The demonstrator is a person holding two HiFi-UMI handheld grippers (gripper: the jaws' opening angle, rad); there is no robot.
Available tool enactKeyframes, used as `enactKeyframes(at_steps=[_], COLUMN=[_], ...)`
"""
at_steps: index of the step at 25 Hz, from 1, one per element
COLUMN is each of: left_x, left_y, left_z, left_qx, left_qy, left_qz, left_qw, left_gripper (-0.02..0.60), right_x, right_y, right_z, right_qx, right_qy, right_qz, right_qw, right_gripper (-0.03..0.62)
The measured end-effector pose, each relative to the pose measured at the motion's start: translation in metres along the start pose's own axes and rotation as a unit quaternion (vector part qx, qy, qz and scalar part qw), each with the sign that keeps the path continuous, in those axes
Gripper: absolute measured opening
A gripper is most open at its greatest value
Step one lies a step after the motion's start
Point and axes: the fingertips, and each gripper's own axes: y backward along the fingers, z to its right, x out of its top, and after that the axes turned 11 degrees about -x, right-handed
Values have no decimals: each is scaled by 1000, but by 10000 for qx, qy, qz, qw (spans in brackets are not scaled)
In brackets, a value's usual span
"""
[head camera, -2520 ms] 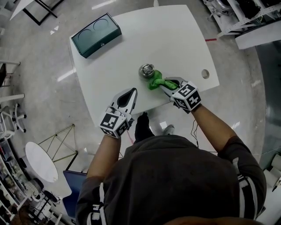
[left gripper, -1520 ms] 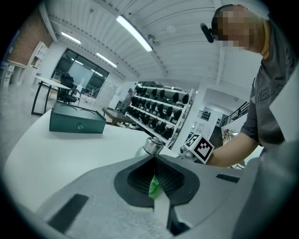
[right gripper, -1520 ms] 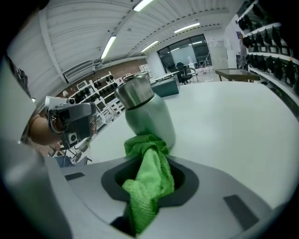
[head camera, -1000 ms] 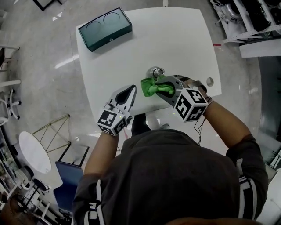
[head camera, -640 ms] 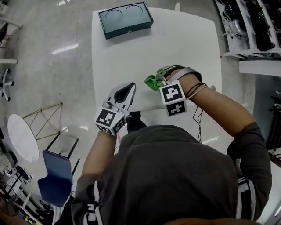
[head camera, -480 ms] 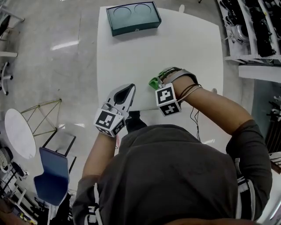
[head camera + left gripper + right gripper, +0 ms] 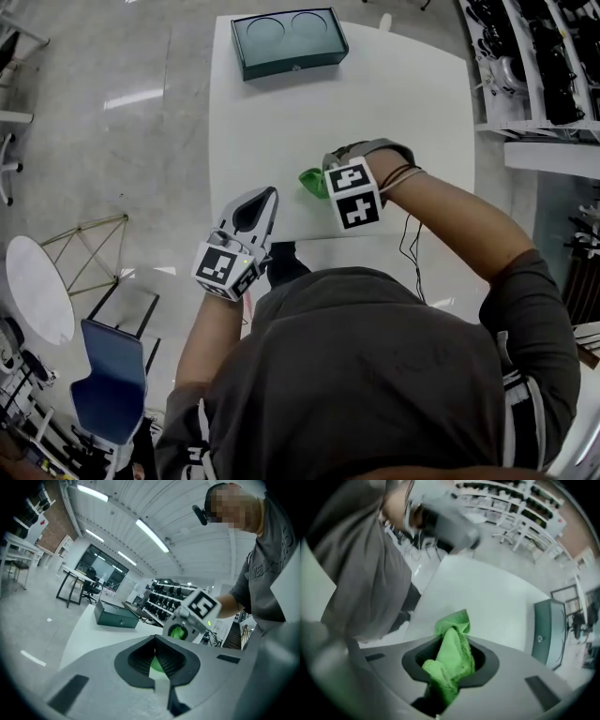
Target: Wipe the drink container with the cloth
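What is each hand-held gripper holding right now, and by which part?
The right hand-held gripper pinches the green cloth by its bunched middle, one end poking out beyond. The left hand-held gripper is shut, holding nothing.

Bare white table [image 7: 403, 94] open far and right, green box [image 7: 289, 41] blocking the far left corner, right gripper [image 7: 323, 178] with its cloth [image 7: 310, 182] and left gripper [image 7: 255, 206] crowding the near edge.
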Motion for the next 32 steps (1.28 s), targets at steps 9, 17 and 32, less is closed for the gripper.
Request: enactKeyframes(at_steps=[9, 17, 32], left_x=[-5, -16, -14], left_y=[-26, -36, -69], left_z=[6, -2, 0], left_qx=[-272, -278, -487], left_qy=[17, 90, 146], left_qz=[-188, -367, -573], left_qw=[9995, 9989, 9971], left_gripper=[5, 5, 5], right_x=[-81, -91, -115], right_y=[29, -18, -8], right_z=[58, 45, 85], right_qx=[1630, 2575, 1668], right_qy=[-1308, -1465, -3123], right_qz=[911, 765, 2477], right_qw=[9737, 9520, 9018], right_gripper=[80, 80, 80])
